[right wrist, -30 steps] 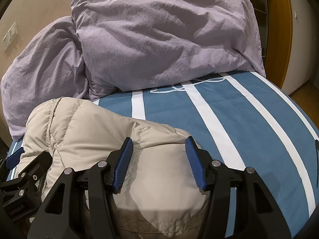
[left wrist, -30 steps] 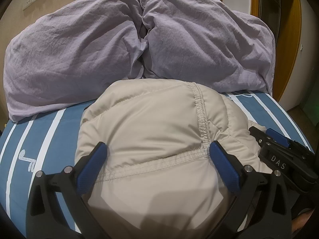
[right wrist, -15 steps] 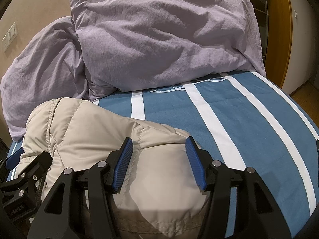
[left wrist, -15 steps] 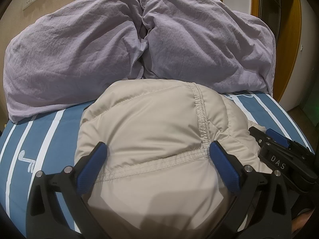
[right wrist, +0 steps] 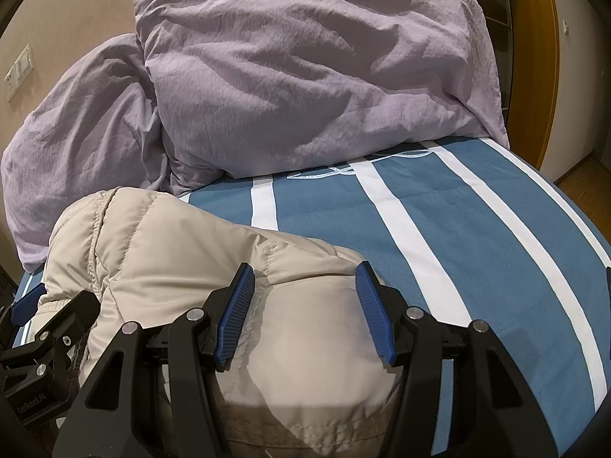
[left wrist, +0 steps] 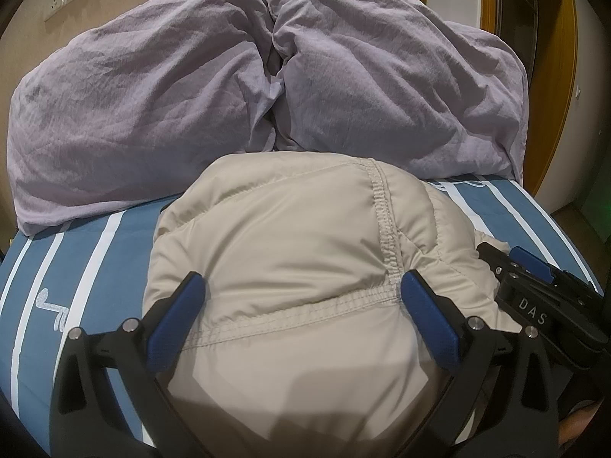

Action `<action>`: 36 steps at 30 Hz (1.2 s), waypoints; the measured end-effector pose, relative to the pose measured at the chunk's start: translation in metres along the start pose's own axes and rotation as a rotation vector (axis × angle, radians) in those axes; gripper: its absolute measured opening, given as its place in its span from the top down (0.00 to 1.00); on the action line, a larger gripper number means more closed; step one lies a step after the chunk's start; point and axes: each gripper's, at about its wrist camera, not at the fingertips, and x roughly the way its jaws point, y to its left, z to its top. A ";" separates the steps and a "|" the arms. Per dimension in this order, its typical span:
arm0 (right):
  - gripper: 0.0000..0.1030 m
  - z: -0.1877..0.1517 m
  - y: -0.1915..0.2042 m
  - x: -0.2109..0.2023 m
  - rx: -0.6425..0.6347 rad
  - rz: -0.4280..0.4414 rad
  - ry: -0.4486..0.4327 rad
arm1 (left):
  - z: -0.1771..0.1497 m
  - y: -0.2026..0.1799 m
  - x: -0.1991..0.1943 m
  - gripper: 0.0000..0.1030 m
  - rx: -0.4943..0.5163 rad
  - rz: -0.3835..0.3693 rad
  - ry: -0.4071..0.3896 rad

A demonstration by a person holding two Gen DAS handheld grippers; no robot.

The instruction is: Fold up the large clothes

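Left wrist view: a beige quilted puffer jacket (left wrist: 290, 252) lies bunched on the blue-and-white striped bedsheet (left wrist: 88, 267), just in front of the lilac duvet (left wrist: 152, 114); the left gripper (left wrist: 301, 309) hangs over it with blue pads spread wide and nothing pinched between them, and the right gripper (left wrist: 534, 294) sits at the jacket's right edge. Right wrist view: the right gripper (right wrist: 305, 305) rests above the jacket's rounded right end (right wrist: 305, 343), fingers apart and clamping nothing. The padded shell looks light, soft and springy, its smooth fabric probably slippery; a stitched seam or the hem would likely give firmer purchase than the puffed panels
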 end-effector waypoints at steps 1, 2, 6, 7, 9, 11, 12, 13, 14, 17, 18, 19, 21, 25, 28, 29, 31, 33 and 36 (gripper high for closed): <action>0.44 0.000 0.000 0.000 0.000 0.000 0.000 | 0.000 0.000 0.001 0.02 0.000 0.000 0.000; 0.44 0.000 0.000 0.000 0.000 0.001 -0.001 | 0.000 0.000 0.000 0.02 0.000 0.000 -0.001; 0.44 0.000 0.000 0.000 -0.001 0.004 -0.002 | 0.001 0.000 0.001 0.02 0.000 0.001 -0.001; 0.44 0.000 0.000 0.000 0.000 0.005 -0.002 | 0.001 0.000 0.001 0.02 0.000 0.001 -0.002; 0.44 0.000 0.000 0.000 0.000 0.005 -0.002 | 0.001 0.000 0.001 0.02 0.000 0.001 -0.002; 0.44 0.000 0.000 0.000 0.000 0.005 -0.003 | 0.000 0.000 0.000 0.02 0.000 0.000 -0.003; 0.44 0.000 0.000 -0.001 0.000 0.004 -0.003 | 0.000 0.000 0.001 0.02 0.000 0.001 -0.003; 0.44 0.000 0.000 0.000 0.000 0.005 -0.003 | 0.000 0.000 0.000 0.02 0.000 0.001 -0.003; 0.44 0.000 0.000 -0.001 0.000 0.004 -0.003 | 0.000 0.000 0.000 0.02 0.000 0.001 -0.003; 0.44 -0.001 0.000 -0.001 0.001 0.006 -0.003 | 0.000 -0.001 0.001 0.02 0.001 0.001 -0.004; 0.44 -0.001 0.000 0.000 0.002 0.007 -0.003 | 0.000 0.000 0.001 0.02 0.001 0.001 -0.004; 0.44 -0.001 0.000 0.000 0.002 0.008 -0.002 | 0.000 0.000 0.001 0.02 0.001 0.002 -0.005; 0.44 -0.001 0.000 0.001 0.004 0.007 -0.002 | 0.000 0.000 0.001 0.02 0.002 0.002 -0.005; 0.44 0.000 0.002 0.004 0.000 0.003 0.001 | 0.001 0.000 0.003 0.02 0.003 0.003 -0.004; 0.44 0.000 0.001 0.008 0.005 0.012 0.013 | 0.002 0.000 0.004 0.02 0.005 0.004 -0.004; 0.44 0.000 0.000 0.009 0.010 0.017 0.018 | 0.002 -0.001 0.004 0.02 0.005 0.005 -0.003; 0.44 -0.001 -0.003 0.010 0.021 0.030 0.033 | 0.004 0.001 0.006 0.02 0.009 0.010 0.002; 0.44 -0.001 -0.002 0.011 0.019 0.029 0.041 | 0.005 0.001 0.007 0.02 0.014 0.013 0.008; 0.44 -0.001 0.001 0.011 0.008 0.017 0.047 | 0.008 0.001 0.005 0.02 0.021 0.016 0.011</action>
